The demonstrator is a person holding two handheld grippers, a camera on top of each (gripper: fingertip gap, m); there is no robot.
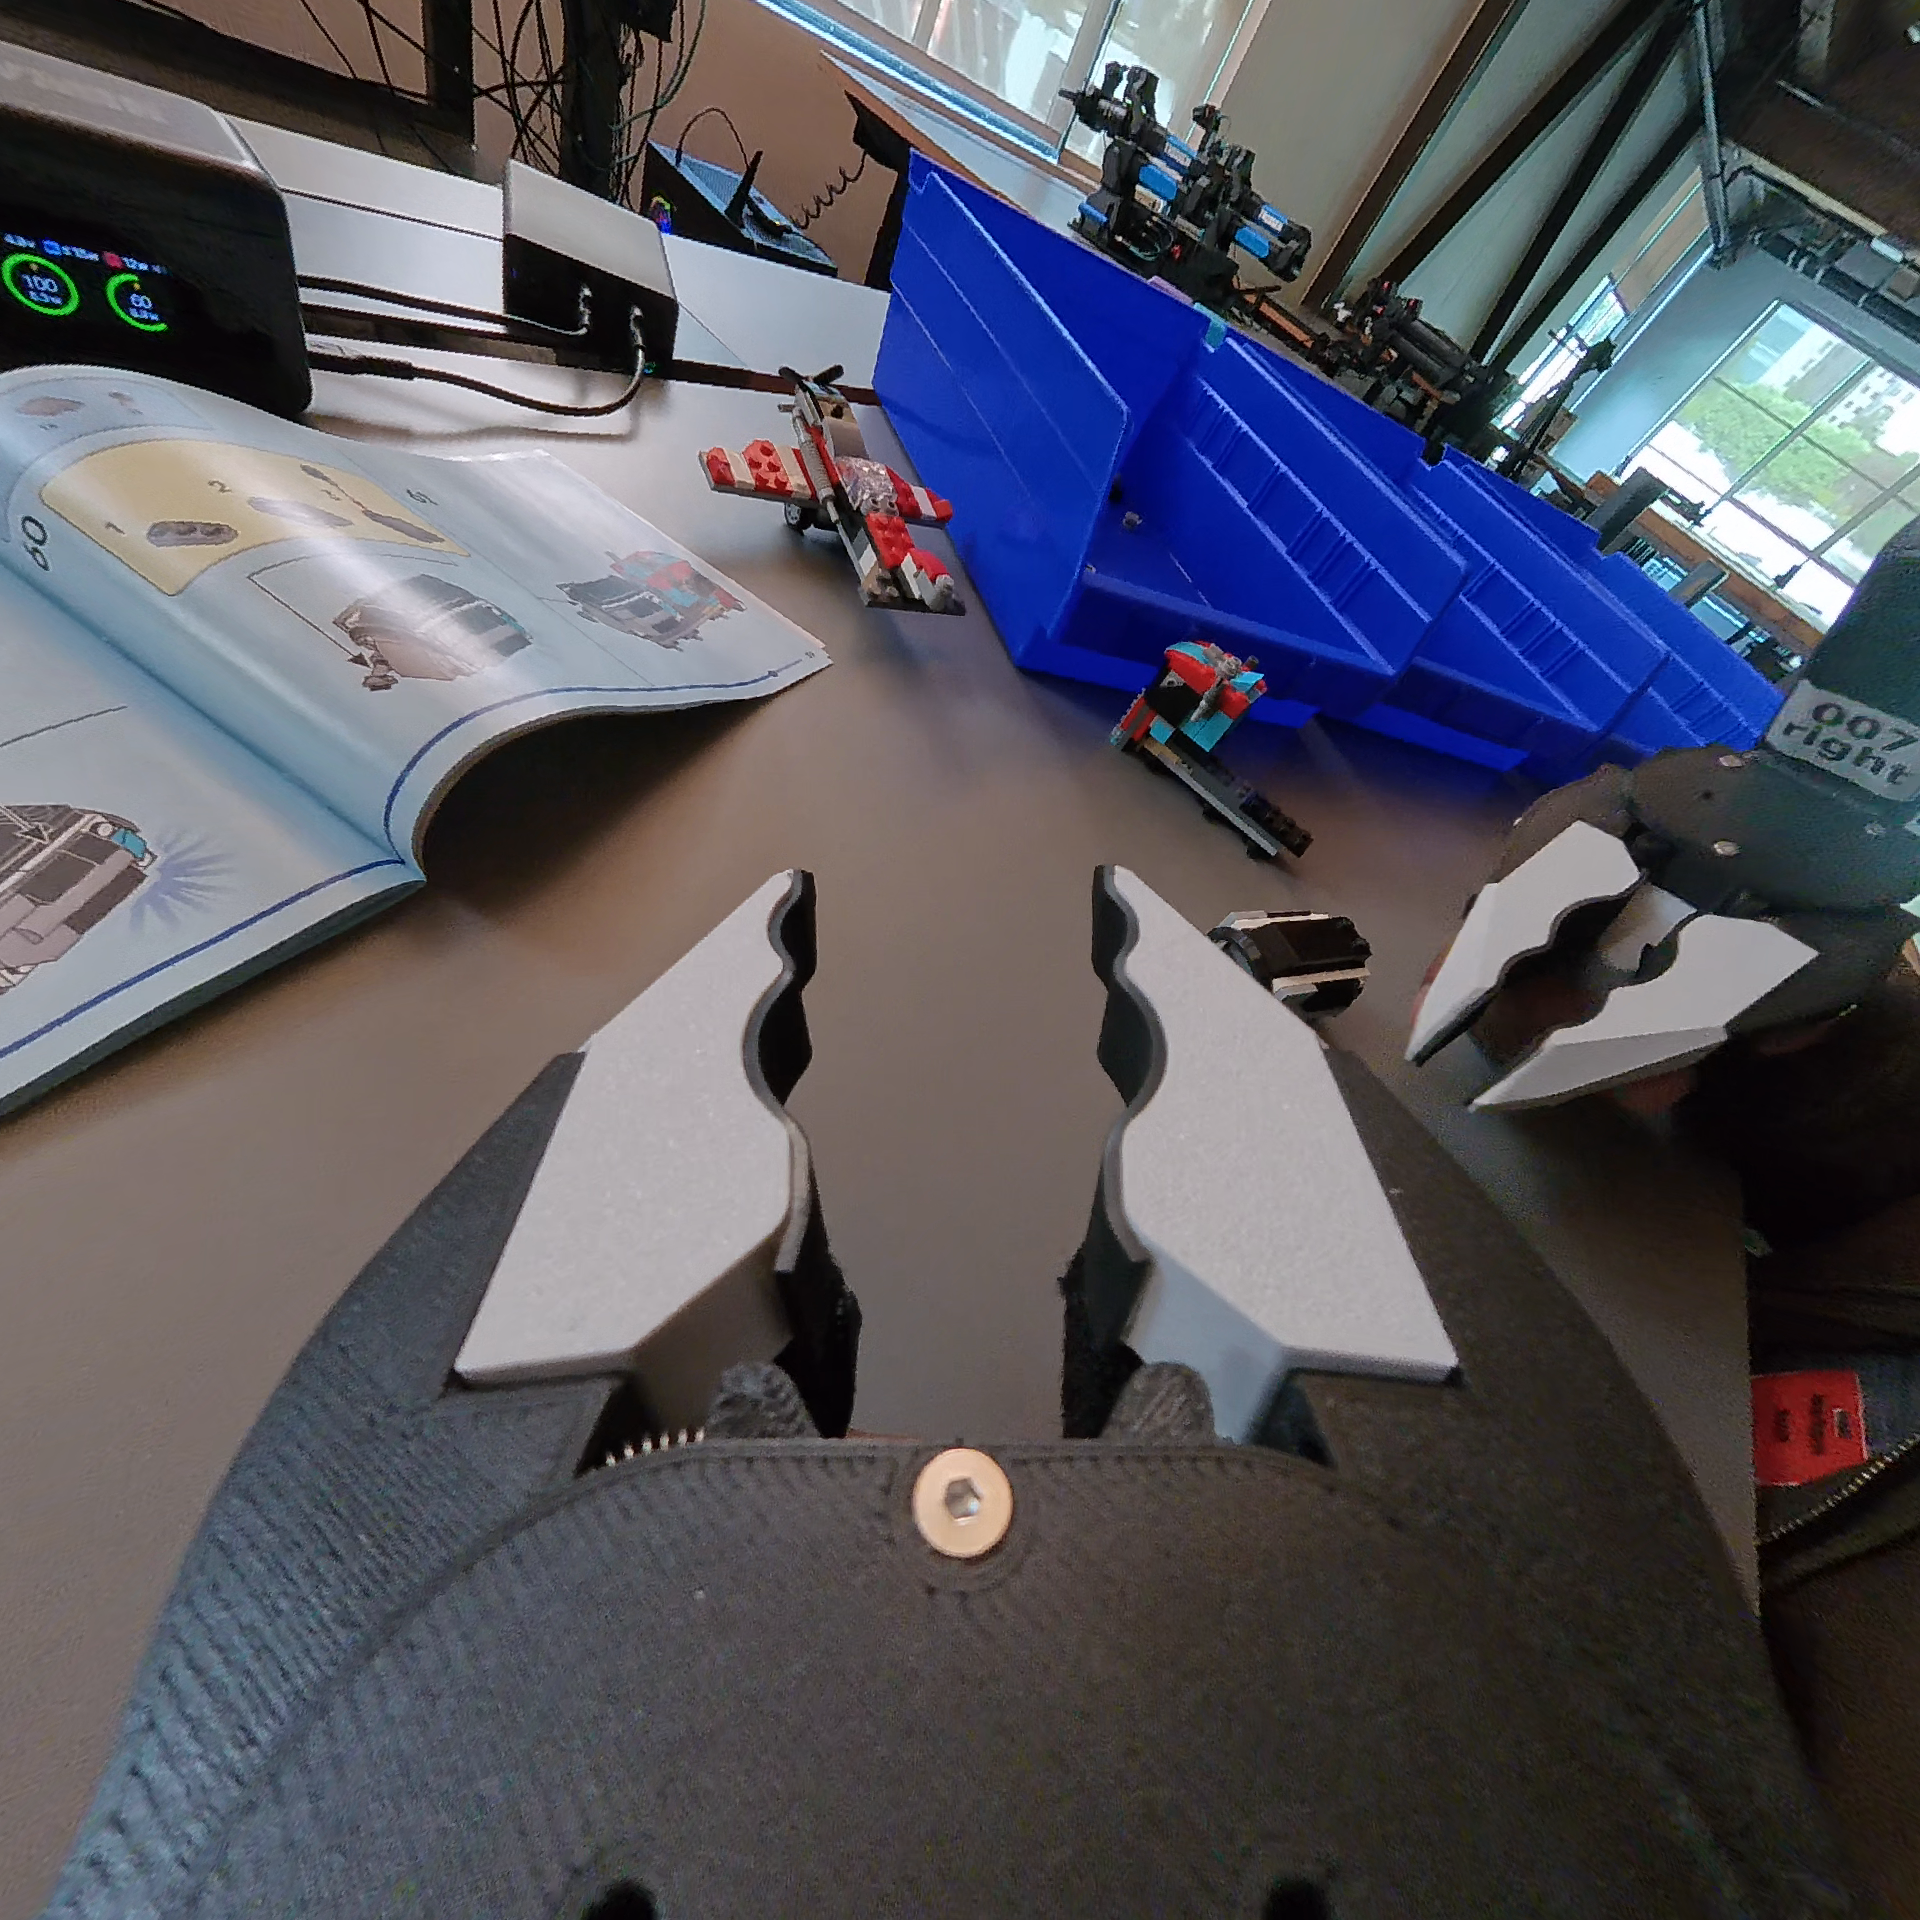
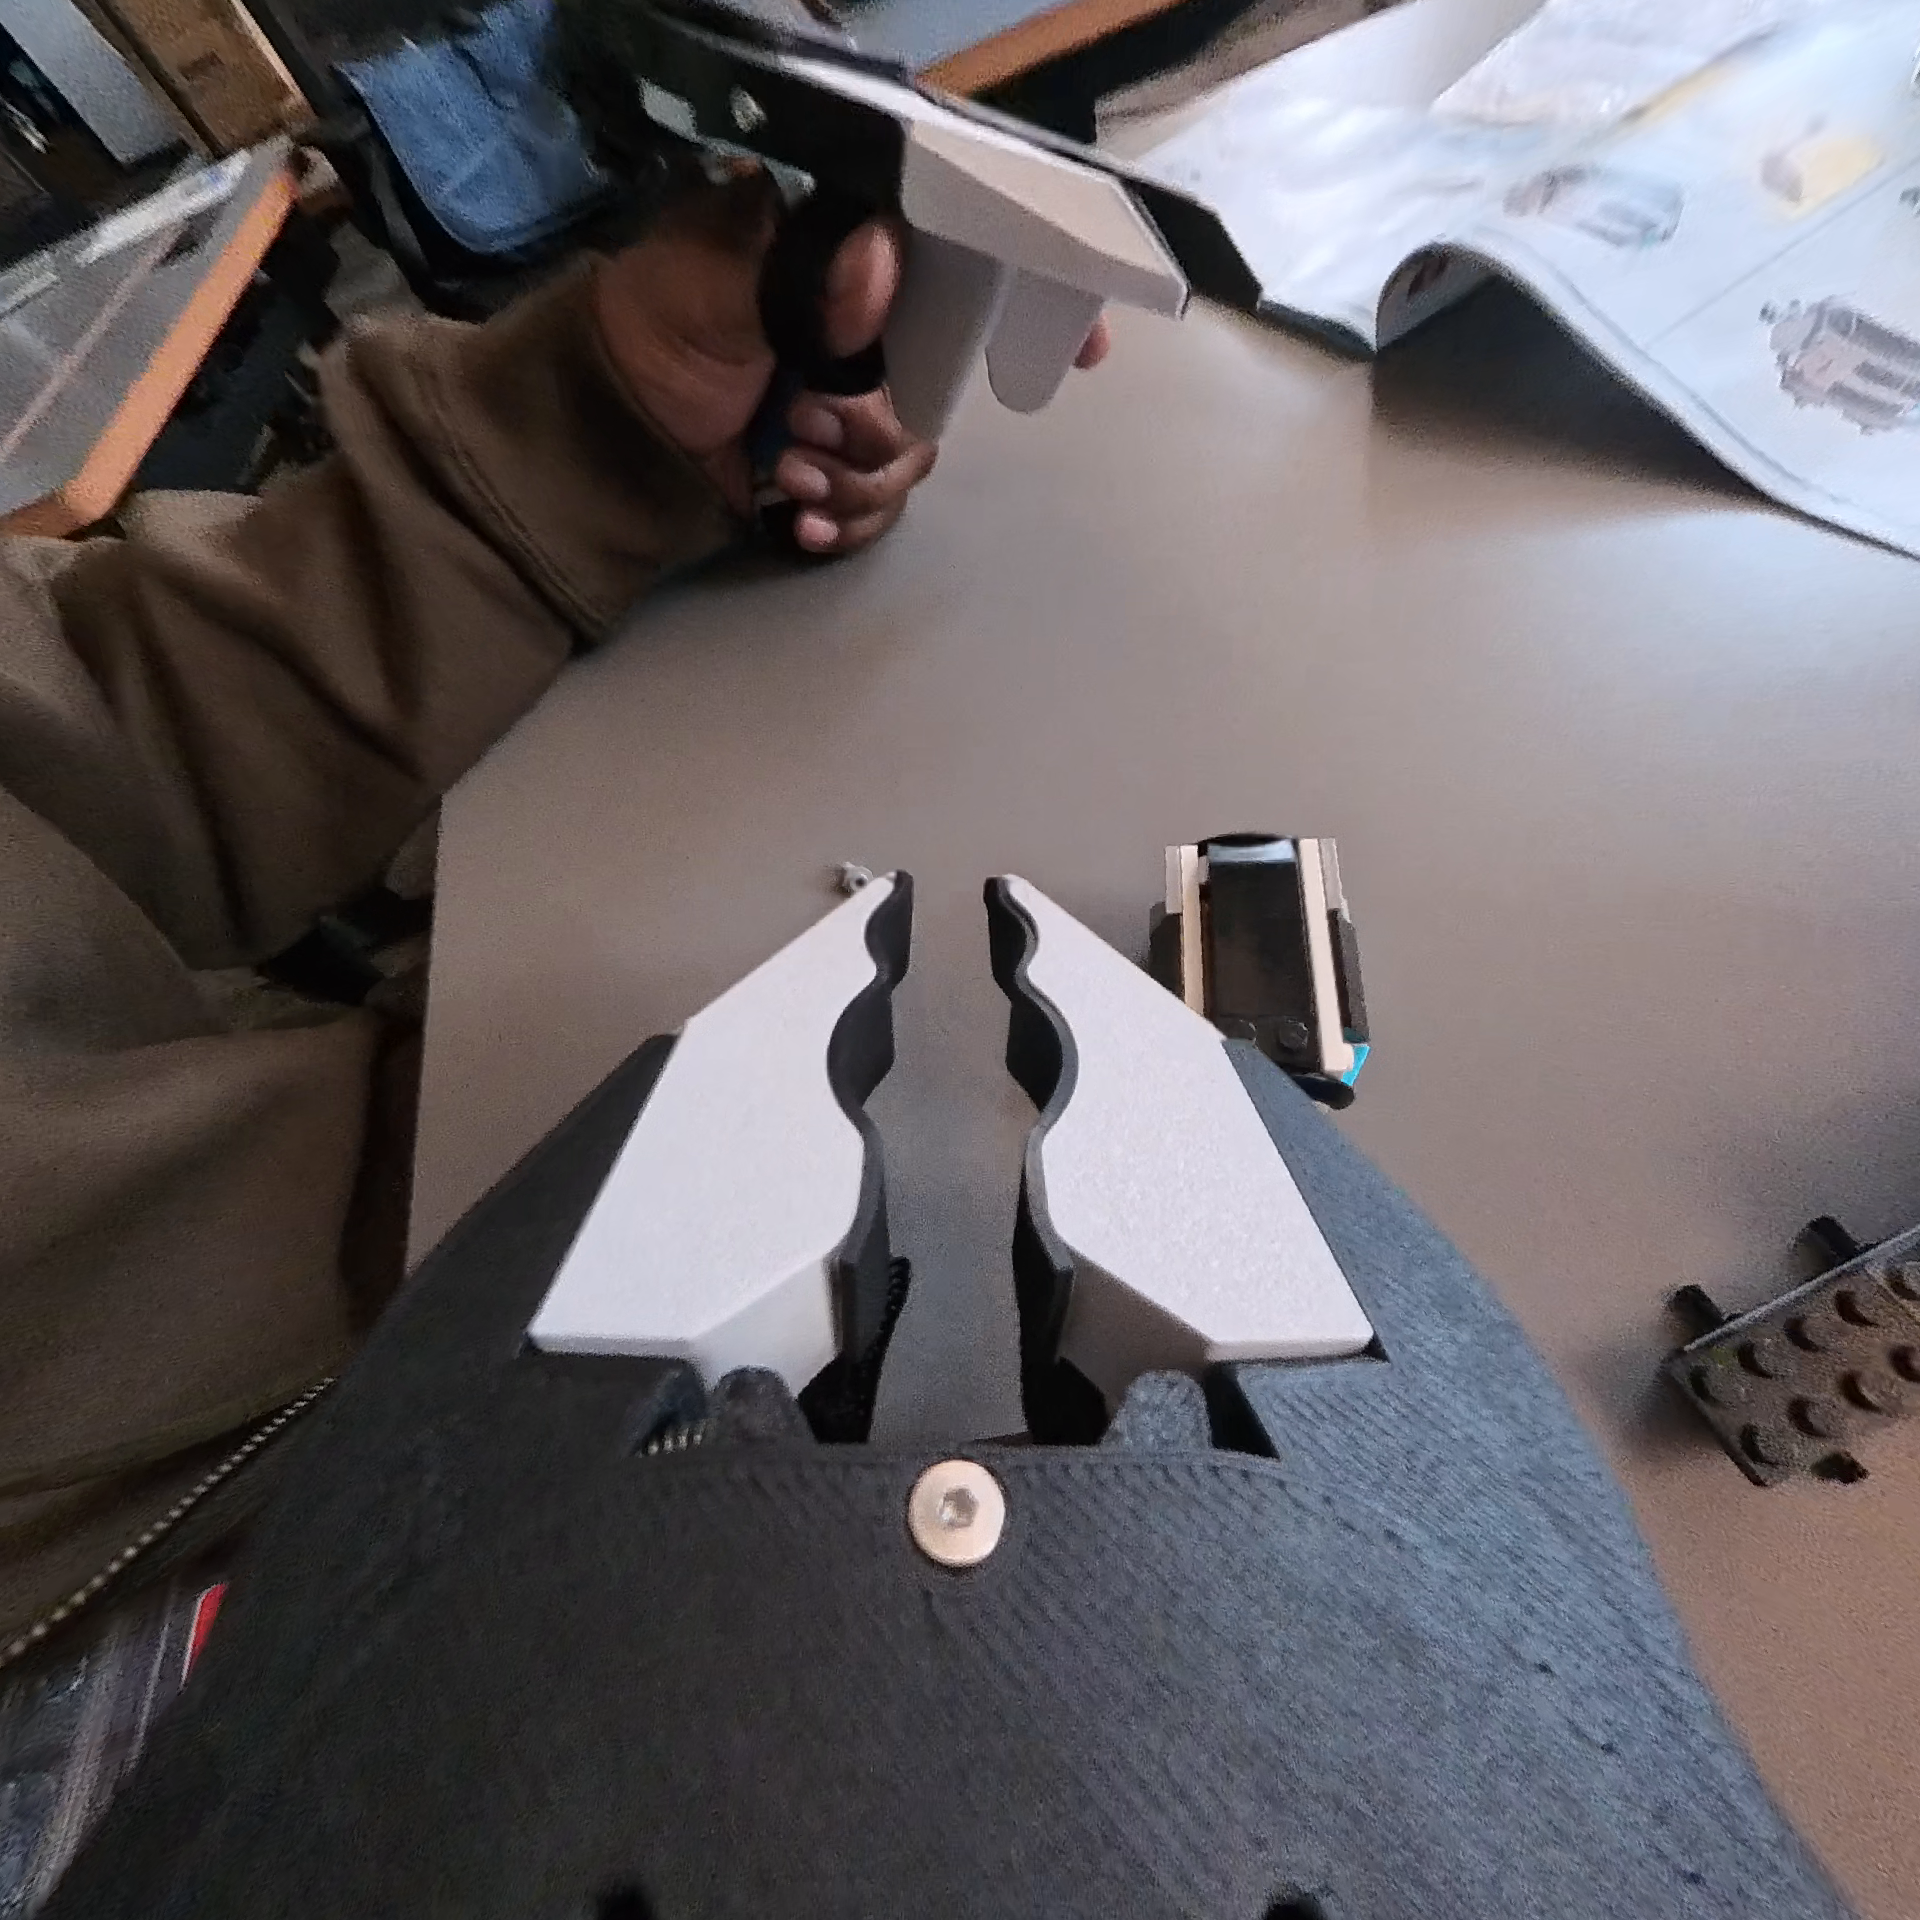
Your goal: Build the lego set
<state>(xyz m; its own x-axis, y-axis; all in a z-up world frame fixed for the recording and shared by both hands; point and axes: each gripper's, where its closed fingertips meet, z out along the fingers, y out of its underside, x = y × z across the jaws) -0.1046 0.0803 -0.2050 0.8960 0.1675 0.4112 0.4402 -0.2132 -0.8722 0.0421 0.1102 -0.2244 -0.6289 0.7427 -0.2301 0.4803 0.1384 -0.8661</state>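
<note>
A row of blue bins stands well ahead of the left gripper and to the right of its fingers, running away into the distance; the nearest bin shows a few tiny dark bits on its floor, too small to tell, and what the farther ones hold is hidden. The left gripper's fingers are spread wide with only bare grey surface between them, grasping nothing; just beside its right finger lies a small black-and-white brick block, apart from the pad. Ahead and to the right of these fingers sits a red, teal and black brick model near the bins' foot; farther ahead a red-and-white brick plane; ahead to the left an open instruction booklet. The right gripper is tipped down over the surface, its fingers parted by a narrow gap and released, with nothing between the pads; the same block lies just to the right of its right finger, and a tiny grey piece sits at the tip of its left finger, whether touching cannot be told. A dark studded plate lies well to the right. A hand in a brown sleeve grips the left gripper's handle, low, knuckles near the surface.
</note>
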